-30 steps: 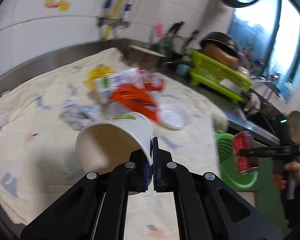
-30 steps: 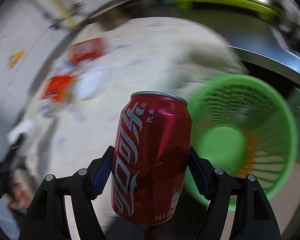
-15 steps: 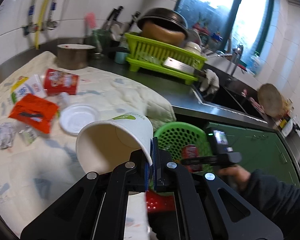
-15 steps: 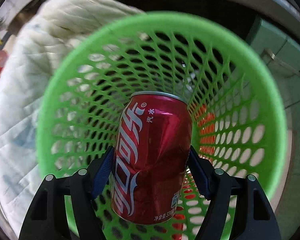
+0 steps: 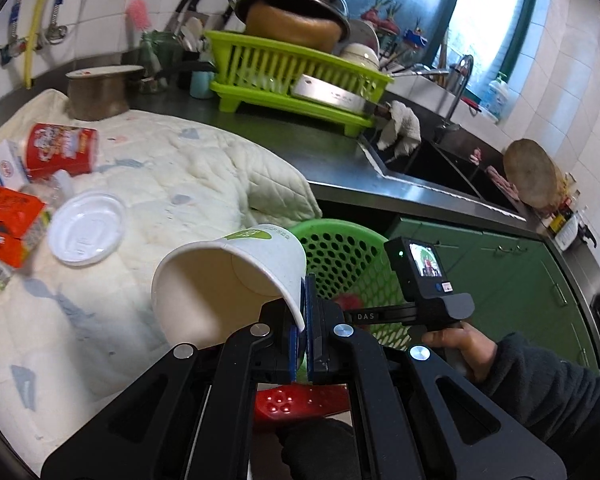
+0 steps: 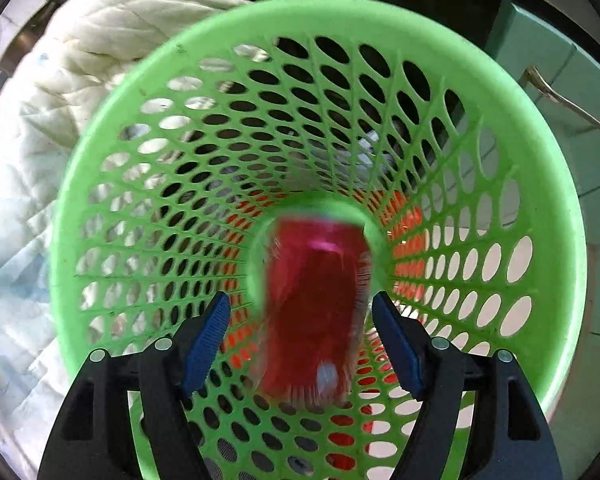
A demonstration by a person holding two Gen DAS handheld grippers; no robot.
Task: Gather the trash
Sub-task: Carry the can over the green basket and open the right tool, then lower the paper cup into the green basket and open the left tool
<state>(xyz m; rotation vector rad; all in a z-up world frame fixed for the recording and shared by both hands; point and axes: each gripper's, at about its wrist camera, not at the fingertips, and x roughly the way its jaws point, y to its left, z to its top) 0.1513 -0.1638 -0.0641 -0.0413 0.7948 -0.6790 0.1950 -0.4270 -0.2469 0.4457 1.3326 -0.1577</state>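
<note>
Left gripper is clamped tight on the rim of a paper cup, angled downward. Right gripper points almost straight down, pads spread wide with nothing pressed between them — a sleeved hand grips its handle.

Both wrist views share the green basket.

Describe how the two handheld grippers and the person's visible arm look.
Both the left gripper and the right gripper have black, angular plastic linkages with silver pivot bolts and ribbed blue finger pads. The left wrist view shows the right unit carrying a small lit screen, white "DAS" lettering, and a dark fleece sleeve.
</note>
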